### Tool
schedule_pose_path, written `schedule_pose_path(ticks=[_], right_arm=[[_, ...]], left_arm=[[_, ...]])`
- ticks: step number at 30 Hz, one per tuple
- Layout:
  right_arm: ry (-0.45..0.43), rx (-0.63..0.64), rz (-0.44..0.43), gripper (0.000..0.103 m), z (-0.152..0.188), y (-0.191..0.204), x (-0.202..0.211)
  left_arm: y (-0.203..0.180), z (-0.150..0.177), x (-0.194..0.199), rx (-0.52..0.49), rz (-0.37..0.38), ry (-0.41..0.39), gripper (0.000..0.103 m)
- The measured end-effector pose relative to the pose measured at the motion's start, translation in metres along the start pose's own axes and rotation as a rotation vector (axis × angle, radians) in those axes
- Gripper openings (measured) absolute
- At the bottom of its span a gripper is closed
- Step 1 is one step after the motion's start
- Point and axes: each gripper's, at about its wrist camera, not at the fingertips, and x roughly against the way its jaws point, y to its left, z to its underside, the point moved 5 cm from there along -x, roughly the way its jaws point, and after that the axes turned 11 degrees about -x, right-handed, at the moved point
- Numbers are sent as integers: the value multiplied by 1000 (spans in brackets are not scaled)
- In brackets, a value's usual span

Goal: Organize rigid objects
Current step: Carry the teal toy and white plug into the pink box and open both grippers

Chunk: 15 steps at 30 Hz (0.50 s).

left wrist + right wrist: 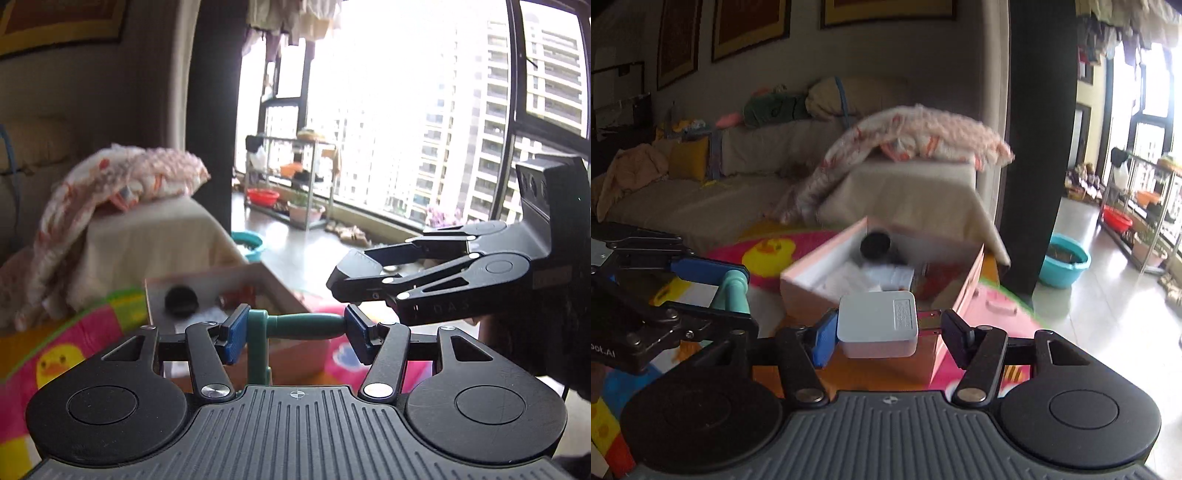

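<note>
A pale pink cardboard box (945,295) stands open on the bright duck-printed play mat (768,251), and it already holds a few things: a round black cap-like object (874,243) toward its far end, some white packets and something red beside them. So part of the sorting looks done, while two items are not yet put away, each carried above the mat on the near side of the box.

The left gripper (291,328) is clamped on a teal plastic handle-shaped piece (306,325); its blue pads (233,332) press on the two ends of the horizontal bar, and a second teal bar drops down from it toward the camera. From the right wrist view this gripper sits low at the left, near the box's near-left corner, pointing toward the box.

The right gripper (886,332) carries a white square plug-in charger (877,323). Its left pad touches the charger's body and its right finger meets the metal prongs, so it grips the charger across its length. The charger hangs just before the box's near wall, at about rim height. In the left wrist view this gripper crosses in from the right, held level, above and just beyond the teal piece.

What remains, by my judgement, is to carry both pieces over the rim and release them inside.
</note>
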Motion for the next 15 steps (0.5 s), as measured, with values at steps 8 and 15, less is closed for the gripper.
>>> schedule_pose_path(ticks=[8, 15], right_arm=[[-116, -80, 34, 60, -114, -8, -54], [57, -186, 65, 68, -83, -44, -135]], left_arm=[[85, -50, -75, 261, -64, -55, 60], [122, 8, -134, 387, -84, 60, 59]])
